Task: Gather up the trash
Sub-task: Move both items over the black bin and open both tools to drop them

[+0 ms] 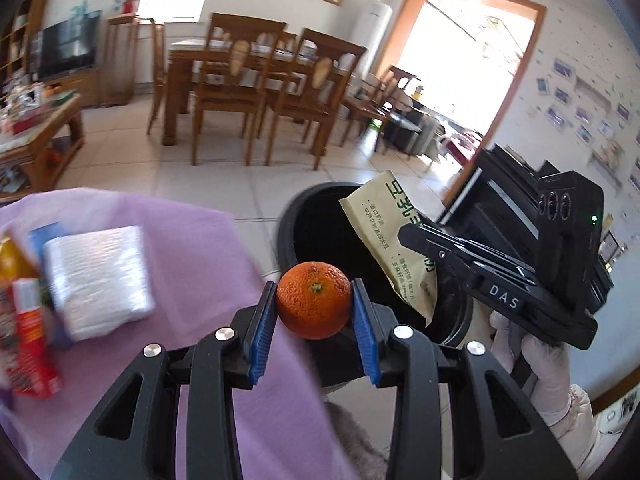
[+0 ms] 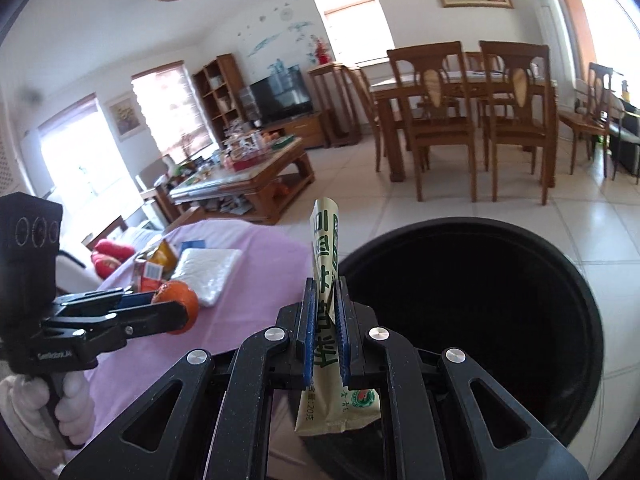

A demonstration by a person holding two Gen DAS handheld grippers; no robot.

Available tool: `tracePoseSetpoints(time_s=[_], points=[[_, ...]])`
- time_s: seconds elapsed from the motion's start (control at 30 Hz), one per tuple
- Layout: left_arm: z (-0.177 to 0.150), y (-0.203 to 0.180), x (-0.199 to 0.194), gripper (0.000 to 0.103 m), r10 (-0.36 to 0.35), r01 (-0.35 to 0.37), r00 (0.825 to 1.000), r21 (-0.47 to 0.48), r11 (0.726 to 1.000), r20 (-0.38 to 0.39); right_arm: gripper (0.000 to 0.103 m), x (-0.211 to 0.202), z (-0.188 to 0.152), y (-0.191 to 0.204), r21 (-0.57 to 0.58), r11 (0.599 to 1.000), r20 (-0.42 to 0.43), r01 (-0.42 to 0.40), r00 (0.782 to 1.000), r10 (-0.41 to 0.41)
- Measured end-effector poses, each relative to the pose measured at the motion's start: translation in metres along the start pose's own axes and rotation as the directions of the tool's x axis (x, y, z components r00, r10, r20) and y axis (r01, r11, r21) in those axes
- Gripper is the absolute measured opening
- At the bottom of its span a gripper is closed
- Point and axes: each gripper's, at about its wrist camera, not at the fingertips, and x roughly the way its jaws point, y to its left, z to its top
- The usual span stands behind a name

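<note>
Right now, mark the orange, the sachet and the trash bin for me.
orange (image 1: pixel 314 300): left wrist view, middle of its peel, below the stem.
sachet (image 2: pixel 325 240): right wrist view, printed face above the pads.
trash bin (image 2: pixel 472 226): right wrist view, far rim.

bin (image 2: pixel 472 320) right of table (image 2: pixel 256 280) | tissue pack (image 2: pixel 208 276) on table (flat)

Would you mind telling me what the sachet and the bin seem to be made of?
The sachet looks like thin matte plastic film or coated paper: it creases and curls while pinched. The bin looks like black moulded plastic, with a smooth, slightly glossy rim; metal cannot be ruled out.
</note>
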Motion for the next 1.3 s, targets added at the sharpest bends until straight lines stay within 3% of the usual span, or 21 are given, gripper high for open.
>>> tracePoseSetpoints(time_s=[0.2, 0.4, 0.87, 1.0, 1.1, 1.17, 1.3], points=[[0.009, -0.043, 0.056, 0.037, -0.045, 0.049, 0.997, 0.068, 0.997, -0.058, 0.010, -0.012, -0.013, -0.065, 0.071, 0.995, -0.002, 0.075, 0.997, -0.075], [0.001, -0.061, 0.084, 0.037, -0.020, 0.031, 0.994, 0.098, 0.995, -0.108, 0.010, -0.009, -0.028, -0.095, 0.110, 0.989, -0.026, 0.097, 0.995, -0.095], [-0.009, -0.057, 0.099, 0.038, 0.020, -0.001, 0.985, 0.112, 0.994, -0.173, 0.010, 0.008, -0.027, -0.078, 0.109, 0.988, -0.059, 0.110, 0.993, -0.104], [-0.009, -0.060, 0.099, 0.039, 0.010, 0.009, 0.987, 0.112, 0.994, -0.162, 0.027, 0.012, -0.023, -0.073, 0.110, 0.988, -0.060, 0.109, 0.993, -0.103], [-0.010, -0.059, 0.096, 0.054, 0.021, -0.002, 0.989, 0.124, 0.992, -0.149, 0.028, 0.012, -0.022, -0.071, 0.105, 0.989, -0.057, 0.107, 0.993, -0.102], [-0.010, -0.063, 0.092, 0.074, 0.038, -0.021, 0.991, 0.132, 0.991, -0.128, 0.032, 0.012, -0.022, -0.070, 0.103, 0.989, -0.054, 0.109, 0.993, -0.104], [-0.008, -0.066, 0.085, 0.077, 0.057, -0.040, 0.993, 0.147, 0.988, -0.108, 0.054, 0.008, -0.022, -0.068, 0.097, 0.987, -0.030, 0.126, 0.992, -0.124]])
